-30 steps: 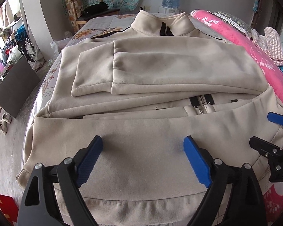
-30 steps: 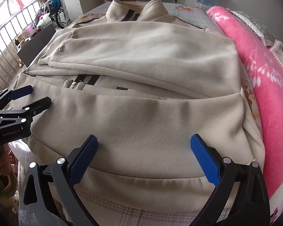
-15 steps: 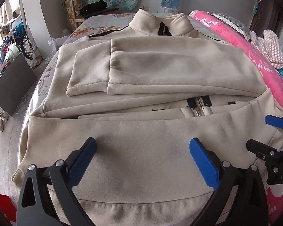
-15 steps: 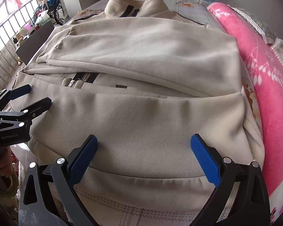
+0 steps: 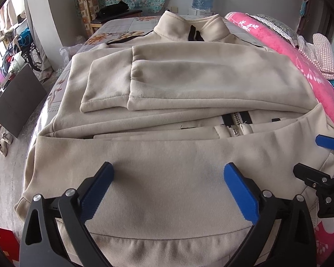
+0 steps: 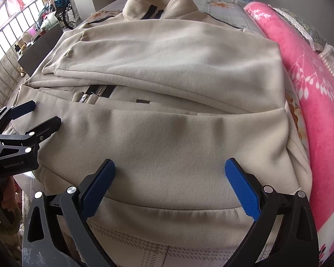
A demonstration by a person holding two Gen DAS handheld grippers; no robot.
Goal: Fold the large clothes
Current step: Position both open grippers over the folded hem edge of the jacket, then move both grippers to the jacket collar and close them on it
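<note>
- The jacket (image 5: 189,84) fills the middle of both views, spread on the bed (image 5: 127,24), collar at top centre, sleeves folded across the chest, bottom part folded up over the zip.
- Left gripper (image 5: 168,179): jaws wide, nothing between them, above the folded hem at lower centre.
- Right gripper (image 6: 170,176): likewise wide and empty.
- The fold edge runs left to right across both frames, just beyond the tips; each gripper looks equally near its own half.

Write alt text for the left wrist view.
A beige zip-up jacket lies on a bed, sleeves folded across its chest and its bottom part folded up toward the collar. The open left claw hovers over the near fold, gripping nothing. The right claw shows at the right edge, beside a pink blanket.
</note>
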